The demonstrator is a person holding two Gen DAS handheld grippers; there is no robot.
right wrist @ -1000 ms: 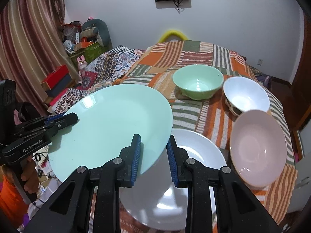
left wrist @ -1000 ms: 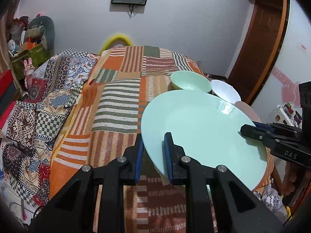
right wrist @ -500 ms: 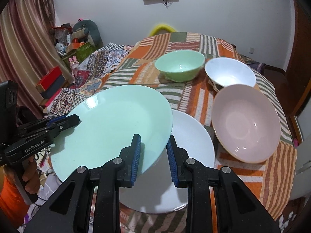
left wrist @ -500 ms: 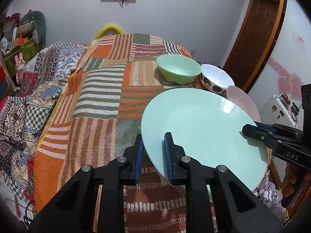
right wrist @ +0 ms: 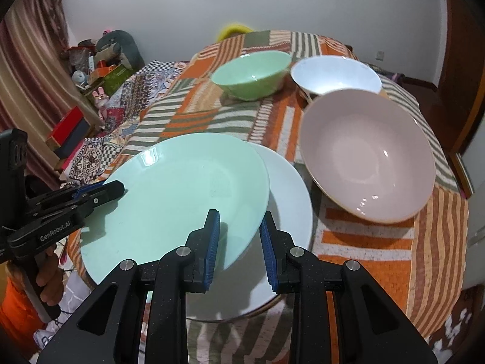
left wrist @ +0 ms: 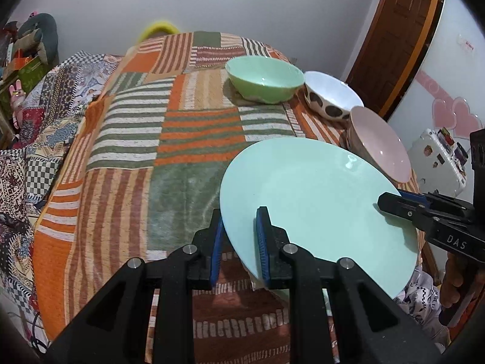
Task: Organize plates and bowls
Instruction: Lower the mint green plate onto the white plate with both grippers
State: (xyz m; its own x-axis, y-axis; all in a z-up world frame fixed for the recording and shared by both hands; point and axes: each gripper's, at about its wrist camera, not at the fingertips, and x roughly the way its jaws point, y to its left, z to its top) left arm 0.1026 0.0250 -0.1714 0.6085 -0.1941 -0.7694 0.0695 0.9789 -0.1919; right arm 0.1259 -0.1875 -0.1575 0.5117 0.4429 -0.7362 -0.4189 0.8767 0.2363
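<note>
Both grippers hold the mint green plate (right wrist: 178, 191) at mid-frame, above the white plate (right wrist: 288, 206) on the striped tabletop (left wrist: 194, 139). The left gripper (left wrist: 239, 242), marked "GenRobot.AI", has its jaws clamped on one rim. The right gripper (right wrist: 239, 242), marked "DAS", straddles the opposite rim, jaws slightly apart.

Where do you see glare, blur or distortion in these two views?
Left wrist view: a glare spot on the mint plate; the door frame bows from the fisheye; corners are vignetted black. Right wrist view: highlights on the mint plate and pink bowl; the yellow thing behind the table is blurred.
</note>
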